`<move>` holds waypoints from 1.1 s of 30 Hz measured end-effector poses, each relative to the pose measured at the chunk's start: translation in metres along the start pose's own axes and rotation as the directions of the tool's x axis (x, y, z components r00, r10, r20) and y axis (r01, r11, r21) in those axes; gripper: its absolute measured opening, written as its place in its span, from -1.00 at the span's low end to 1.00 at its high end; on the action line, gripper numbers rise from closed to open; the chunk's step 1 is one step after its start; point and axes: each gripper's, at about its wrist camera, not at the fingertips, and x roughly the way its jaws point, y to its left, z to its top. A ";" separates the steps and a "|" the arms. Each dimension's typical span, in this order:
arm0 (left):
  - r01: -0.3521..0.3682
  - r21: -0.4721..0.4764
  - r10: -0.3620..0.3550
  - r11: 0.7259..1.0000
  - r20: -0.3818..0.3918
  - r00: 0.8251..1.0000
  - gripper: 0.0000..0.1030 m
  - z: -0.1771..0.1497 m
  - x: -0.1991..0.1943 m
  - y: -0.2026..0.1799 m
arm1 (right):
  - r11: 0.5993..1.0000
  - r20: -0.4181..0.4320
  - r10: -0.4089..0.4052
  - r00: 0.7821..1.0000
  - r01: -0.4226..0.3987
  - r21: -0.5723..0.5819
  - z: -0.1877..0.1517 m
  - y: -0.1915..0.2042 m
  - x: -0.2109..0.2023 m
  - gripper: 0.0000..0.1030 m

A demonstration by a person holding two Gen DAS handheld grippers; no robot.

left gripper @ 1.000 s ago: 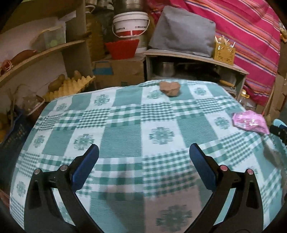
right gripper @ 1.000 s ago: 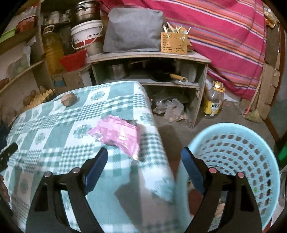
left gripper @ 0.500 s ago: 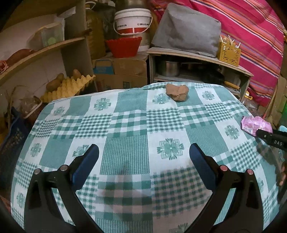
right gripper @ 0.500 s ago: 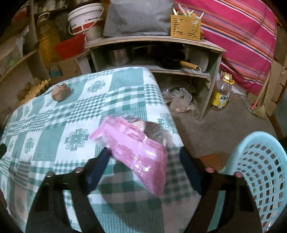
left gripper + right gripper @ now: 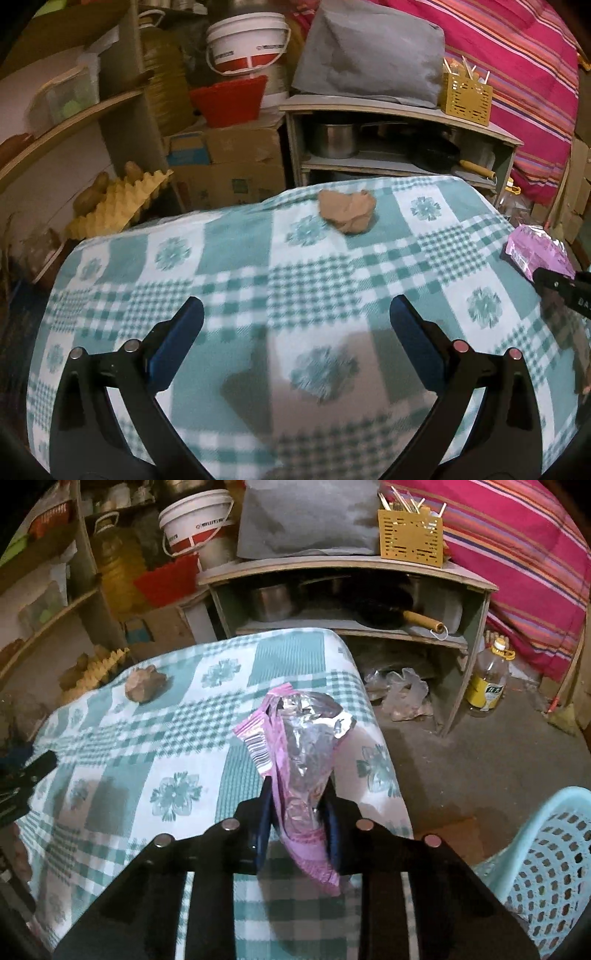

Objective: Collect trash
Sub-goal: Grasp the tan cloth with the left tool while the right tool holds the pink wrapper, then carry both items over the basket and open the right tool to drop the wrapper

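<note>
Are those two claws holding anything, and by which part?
The right gripper has just closed on the pink foil wrapper, near its lower end. The left gripper holds nothing.

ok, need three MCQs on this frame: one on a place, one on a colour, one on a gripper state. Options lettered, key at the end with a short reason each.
1. Where is the brown crumpled paper?
A. in the basket
B. on the checked tablecloth, near its far edge
C. on the floor

2. What colour is the basket beside the table?
A. light blue
B. red
C. yellow

3. What is the state of the right gripper?
A. wide open, nothing in it
B. shut with nothing between the pads
C. closed on the pink wrapper

Key: 1 B, it lies on the cloth in front of the shelf unit. 2 A, its perforated wall is light blue. 3 C, the jaws have just been closing and both pads press the wrapper, which stands up from them.
</note>
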 end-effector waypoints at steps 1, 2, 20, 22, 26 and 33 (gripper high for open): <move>0.004 0.006 -0.004 1.000 -0.001 1.000 0.89 0.005 0.005 -0.005 | 1.000 0.002 0.013 1.000 -0.013 0.014 0.001 -0.002 0.000 -0.51; 0.008 0.010 -0.008 1.000 -0.002 1.000 0.89 0.009 0.010 -0.009 | 0.999 0.006 0.028 1.000 -0.028 0.027 0.003 -0.005 0.000 -0.52; 0.059 -0.027 -0.062 0.998 -0.114 0.992 0.52 0.072 0.119 -0.050 | 0.999 0.032 0.032 0.999 -0.032 0.020 0.006 -0.017 -0.009 -0.53; 0.078 -0.038 -0.083 0.996 -0.134 0.988 0.30 0.070 0.124 -0.049 | 0.999 0.031 0.031 0.999 -0.032 0.019 0.005 -0.017 -0.008 -0.53; 0.099 -0.037 -0.104 0.994 -0.146 0.984 0.00 0.066 0.127 -0.047 | 0.999 0.032 0.031 0.999 -0.032 0.016 0.005 -0.016 -0.011 -0.53; 0.072 -0.011 -0.073 0.997 -0.108 0.992 -0.05 0.058 0.104 -0.045 | 1.000 0.032 0.023 0.999 -0.023 0.004 -0.002 -0.015 -0.021 -0.53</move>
